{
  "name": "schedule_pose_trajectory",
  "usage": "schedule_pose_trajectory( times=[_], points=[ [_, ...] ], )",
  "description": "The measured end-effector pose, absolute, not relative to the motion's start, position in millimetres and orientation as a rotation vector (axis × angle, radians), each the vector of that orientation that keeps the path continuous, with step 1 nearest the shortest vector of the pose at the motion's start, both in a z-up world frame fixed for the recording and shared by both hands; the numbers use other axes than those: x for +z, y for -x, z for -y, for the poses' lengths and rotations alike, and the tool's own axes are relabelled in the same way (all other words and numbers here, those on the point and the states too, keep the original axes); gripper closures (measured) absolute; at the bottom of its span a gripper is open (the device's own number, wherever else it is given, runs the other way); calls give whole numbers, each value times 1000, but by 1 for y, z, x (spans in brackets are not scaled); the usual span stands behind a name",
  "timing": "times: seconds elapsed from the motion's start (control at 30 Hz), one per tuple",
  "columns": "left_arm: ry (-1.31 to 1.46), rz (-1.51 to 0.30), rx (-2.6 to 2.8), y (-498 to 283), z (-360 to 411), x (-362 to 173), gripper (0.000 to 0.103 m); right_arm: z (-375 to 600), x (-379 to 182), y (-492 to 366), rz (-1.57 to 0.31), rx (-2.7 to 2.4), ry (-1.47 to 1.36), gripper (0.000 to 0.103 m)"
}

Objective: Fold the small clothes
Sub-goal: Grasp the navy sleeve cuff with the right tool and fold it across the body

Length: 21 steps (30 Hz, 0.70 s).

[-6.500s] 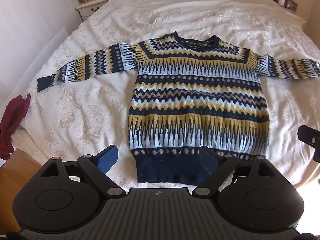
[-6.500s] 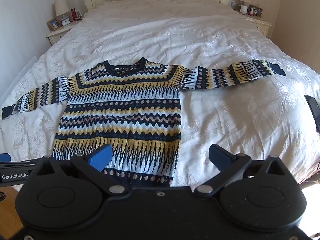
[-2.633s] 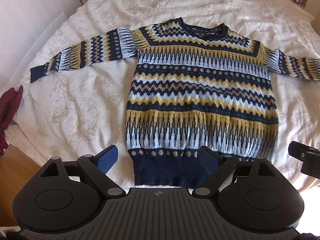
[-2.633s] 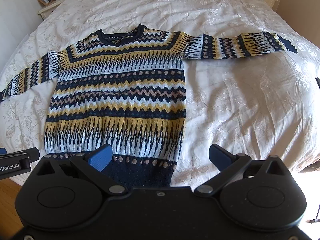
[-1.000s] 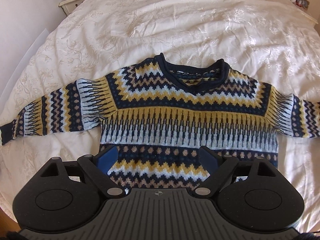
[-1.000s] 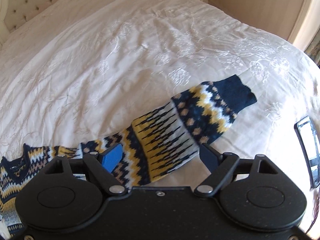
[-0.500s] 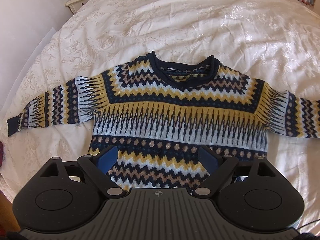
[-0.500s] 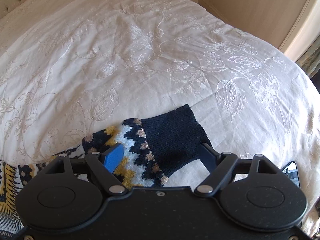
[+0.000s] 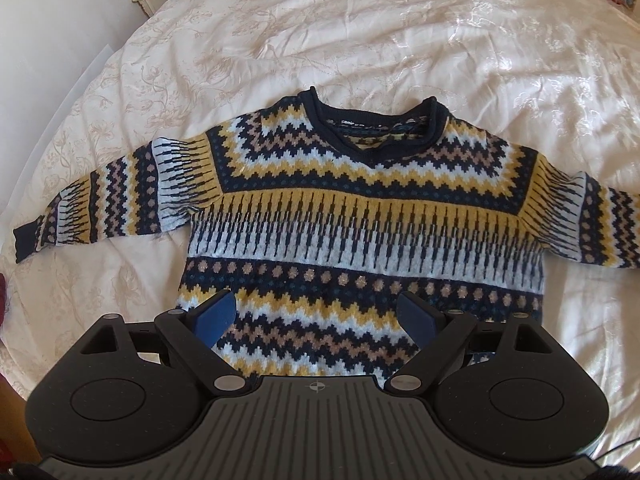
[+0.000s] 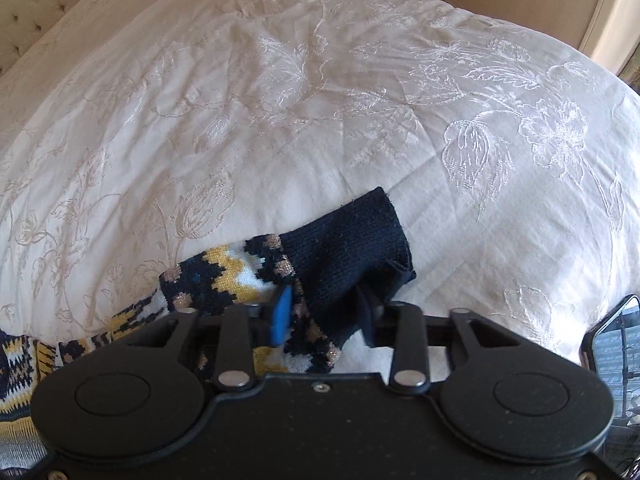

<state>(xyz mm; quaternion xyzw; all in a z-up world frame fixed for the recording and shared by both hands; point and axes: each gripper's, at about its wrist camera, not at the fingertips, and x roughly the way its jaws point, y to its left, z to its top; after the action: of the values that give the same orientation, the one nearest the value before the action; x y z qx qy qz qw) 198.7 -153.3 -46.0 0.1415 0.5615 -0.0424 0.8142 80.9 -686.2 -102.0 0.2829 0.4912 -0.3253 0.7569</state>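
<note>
Right gripper: jaws now narrowed onto sweater cuff, wide half a second ago. Left gripper: spread wide above sweater body, empty.

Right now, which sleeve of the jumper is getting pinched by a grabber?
The right gripper is shut on the right sleeve at its navy cuff. The left sleeve lies flat, untouched; the left gripper is open.

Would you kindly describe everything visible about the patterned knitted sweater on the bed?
The navy, yellow, white and tan zigzag-patterned knitted sweater lies flat, front up, on the cream embroidered bedspread, its sleeves spread sideways. Its rolled navy V-neck collar shows a label inside. The right gripper is closed on one sleeve near the navy ribbed cuff; the open left gripper hovers above the body.
</note>
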Motion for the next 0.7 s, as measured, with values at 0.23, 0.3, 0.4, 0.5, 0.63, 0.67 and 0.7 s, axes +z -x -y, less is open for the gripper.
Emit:
schedule_pose_trajectory(
  times=[0.23,0.3,0.4,0.5,0.63,0.67,0.7],
  points=[
    [-295,-1191,-134,-210,130,-50,15,659,-68,-87,-984,-740,-612,89],
    [-293,-1191,-149,-214,121,-53,15,641,-52,-92,-951,-727,-598,90],
    [-296,-1190,-174,-224,103,-56,15,605,-26,-106,-903,-697,-568,90],
    [-301,-1181,-189,-234,84,-58,15,559,-3,-125,-868,-644,-542,90],
    [-318,-1171,-195,-247,57,-60,15,490,15,-158,-824,-538,-524,90],
    [-319,-1171,-196,-250,50,-60,15,471,17,-167,-814,-509,-524,90],
    [-320,-1171,-196,-253,42,-61,15,454,17,-176,-806,-479,-528,90]
  ],
)
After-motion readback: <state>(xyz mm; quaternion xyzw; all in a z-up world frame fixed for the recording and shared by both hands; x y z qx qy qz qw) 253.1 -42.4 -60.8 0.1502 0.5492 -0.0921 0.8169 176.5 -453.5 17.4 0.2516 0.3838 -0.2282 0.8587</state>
